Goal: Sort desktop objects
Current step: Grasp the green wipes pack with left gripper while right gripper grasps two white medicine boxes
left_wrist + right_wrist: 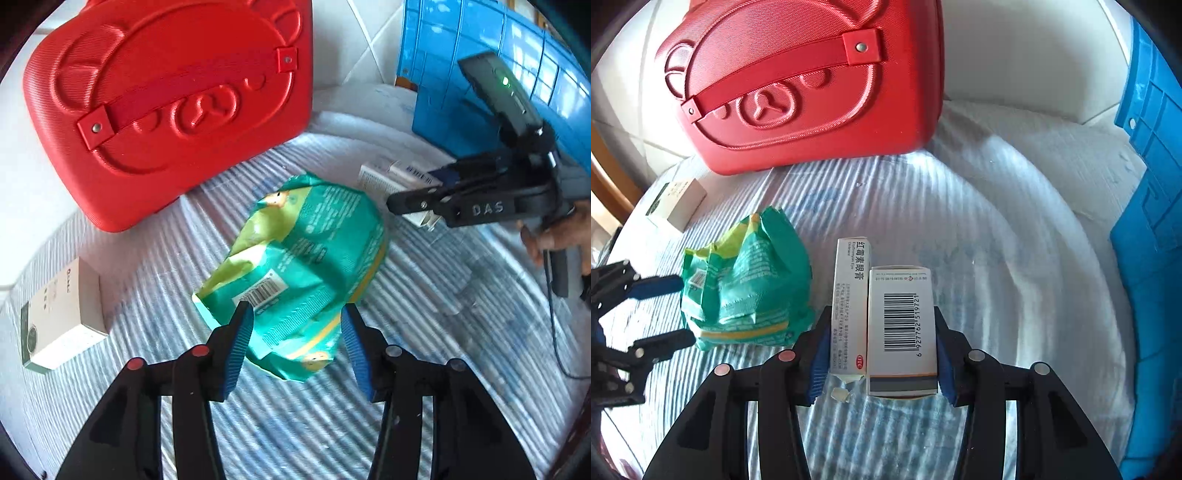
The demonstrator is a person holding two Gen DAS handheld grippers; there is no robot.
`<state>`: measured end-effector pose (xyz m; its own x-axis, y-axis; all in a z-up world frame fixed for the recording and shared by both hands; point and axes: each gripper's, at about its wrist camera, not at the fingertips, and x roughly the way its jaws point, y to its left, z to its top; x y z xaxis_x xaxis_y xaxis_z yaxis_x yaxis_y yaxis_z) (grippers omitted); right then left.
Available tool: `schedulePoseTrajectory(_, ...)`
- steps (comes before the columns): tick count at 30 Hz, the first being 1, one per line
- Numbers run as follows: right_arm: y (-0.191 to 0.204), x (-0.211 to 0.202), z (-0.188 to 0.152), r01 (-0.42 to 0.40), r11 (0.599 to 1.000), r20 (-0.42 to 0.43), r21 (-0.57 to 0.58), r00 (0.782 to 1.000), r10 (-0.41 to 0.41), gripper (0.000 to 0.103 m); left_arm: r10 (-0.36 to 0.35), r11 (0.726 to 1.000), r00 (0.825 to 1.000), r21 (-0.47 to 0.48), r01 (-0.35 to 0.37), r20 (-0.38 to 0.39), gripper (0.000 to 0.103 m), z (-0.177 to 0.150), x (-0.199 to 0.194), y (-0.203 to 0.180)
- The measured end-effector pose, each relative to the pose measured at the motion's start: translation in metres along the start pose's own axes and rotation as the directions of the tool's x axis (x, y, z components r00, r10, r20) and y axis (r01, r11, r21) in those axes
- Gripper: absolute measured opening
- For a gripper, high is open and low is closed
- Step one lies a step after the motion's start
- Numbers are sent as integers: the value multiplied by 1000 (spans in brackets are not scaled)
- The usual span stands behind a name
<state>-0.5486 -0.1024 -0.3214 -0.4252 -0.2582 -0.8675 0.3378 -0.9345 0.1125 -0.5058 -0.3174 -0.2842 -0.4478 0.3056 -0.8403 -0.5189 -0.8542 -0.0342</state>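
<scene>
Two grippers over a ribbed white mat [424, 350], going left to right:

- small white carton [64, 314], at abt 9 o'clock in the left wrist view, lying flat near the mat's edge, well apart from the rest.
- red case [166, 103] w/ an embossed bear face, 11-12 o'clock, sitting at the back edge of the mat.
- green snack bag [295, 266], crumpled, center of the mat. left gripper [297, 325] has its blue pads either side of the bag's near end and is pinching it.
- right gripper [881, 350] at 6 o'clock in its own view, clamped on two boxes side by side: narrow ointment box [849, 306] on the left, barcode box [903, 325] on the right. Pads are pressing both outer sides.
- blue crate [1152, 221], 3 o'clock, at the right edge of the mat.
</scene>
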Motion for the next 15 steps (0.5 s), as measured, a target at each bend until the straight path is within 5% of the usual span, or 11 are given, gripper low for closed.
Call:
schedulePoseTrajectory(2,1,3,0,11,1000,-8,-7,1000,-11,47,-10,999,1000,37,10,-17,54,4,6,-3)
schedulePoseTrajectory(5,1,10,2,9,1000,-29,9,1000,-9,50,-14,996,999,87,18,-47,75,11,20,-10)
schedulePoseTrajectory(8,-1,9,1,12,1000,-20,19,1000,-11,60,22,995,998,96,-16,-59,85,19,32,-17)
schedulePoseTrajectory(11,-4,3,1,2,1000,-7,24,1000,-2,68,63,995,997,83,-59,-48,85,15,30,-22)
schedulePoseTrajectory(15,-10,3,0,-14,999,-19,44,1000,15,68,70,998,997,-3,-70,-19,59,9,15,-8)
